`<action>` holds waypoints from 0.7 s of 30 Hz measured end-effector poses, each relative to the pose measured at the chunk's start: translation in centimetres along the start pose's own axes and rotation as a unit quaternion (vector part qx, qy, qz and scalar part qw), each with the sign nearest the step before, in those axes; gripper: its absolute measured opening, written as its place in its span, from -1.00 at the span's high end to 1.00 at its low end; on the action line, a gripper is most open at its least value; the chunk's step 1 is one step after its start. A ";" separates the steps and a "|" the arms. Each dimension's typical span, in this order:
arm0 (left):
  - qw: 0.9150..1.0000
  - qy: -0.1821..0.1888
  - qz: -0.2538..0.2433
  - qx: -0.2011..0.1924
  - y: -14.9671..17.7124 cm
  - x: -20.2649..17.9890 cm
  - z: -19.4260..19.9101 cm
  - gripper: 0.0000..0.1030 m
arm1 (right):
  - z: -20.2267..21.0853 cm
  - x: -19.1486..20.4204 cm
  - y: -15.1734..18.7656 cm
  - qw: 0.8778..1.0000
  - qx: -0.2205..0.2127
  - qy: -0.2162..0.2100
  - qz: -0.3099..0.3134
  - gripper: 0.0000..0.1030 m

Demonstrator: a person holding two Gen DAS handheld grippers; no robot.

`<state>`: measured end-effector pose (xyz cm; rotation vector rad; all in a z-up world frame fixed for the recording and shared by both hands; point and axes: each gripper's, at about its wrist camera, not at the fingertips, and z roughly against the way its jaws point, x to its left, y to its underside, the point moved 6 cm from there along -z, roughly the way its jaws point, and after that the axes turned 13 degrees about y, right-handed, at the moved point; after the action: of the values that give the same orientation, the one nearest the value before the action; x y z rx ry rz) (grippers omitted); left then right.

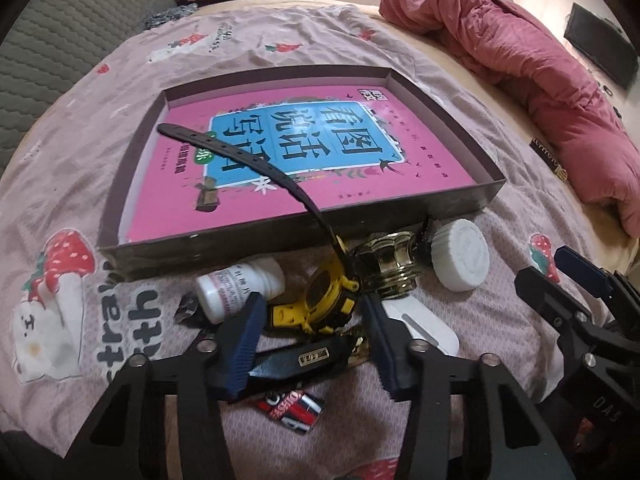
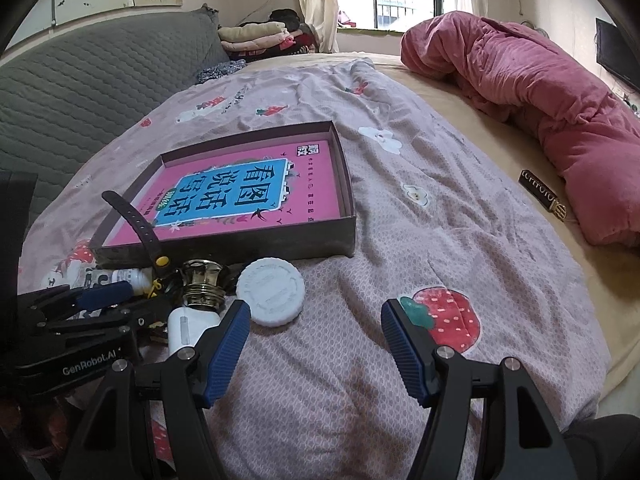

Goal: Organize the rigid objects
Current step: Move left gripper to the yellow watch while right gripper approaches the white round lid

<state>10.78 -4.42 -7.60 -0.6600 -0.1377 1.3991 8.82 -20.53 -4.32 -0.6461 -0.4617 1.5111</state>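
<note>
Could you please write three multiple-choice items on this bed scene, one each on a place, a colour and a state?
1. Where does the white round lid lie?
A. inside the box
B. on the bedspread in front of the box
C. on the red quilt

2. What colour is the watch case?
A. yellow
B. green
C. white

3. How does the left gripper stand?
A. shut on the bottle
B. shut and empty
C. open, fingers either side of the watch

Answers:
1 B, it rests on the cloth near the box front wall.
2 A, the case is yellow with a black strap.
3 C, a wide gap shows between its blue pads.
</note>
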 end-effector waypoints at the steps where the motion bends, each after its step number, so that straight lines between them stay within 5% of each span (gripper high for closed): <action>1: 1.000 0.003 0.000 0.002 -0.1 0.1 -0.1 0.14 | -0.3 0.1 0.0 1.000 0.004 -0.004 0.001 -0.30; 21: 0.999 0.023 0.001 0.030 -0.6 0.0 -2.3 0.32 | -4.3 2.8 -0.2 0.999 0.034 -0.029 0.024 -0.30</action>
<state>12.36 -5.23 -9.13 -0.6427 -0.0589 1.3842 11.81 -18.20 -7.74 -0.5652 -0.4384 1.5878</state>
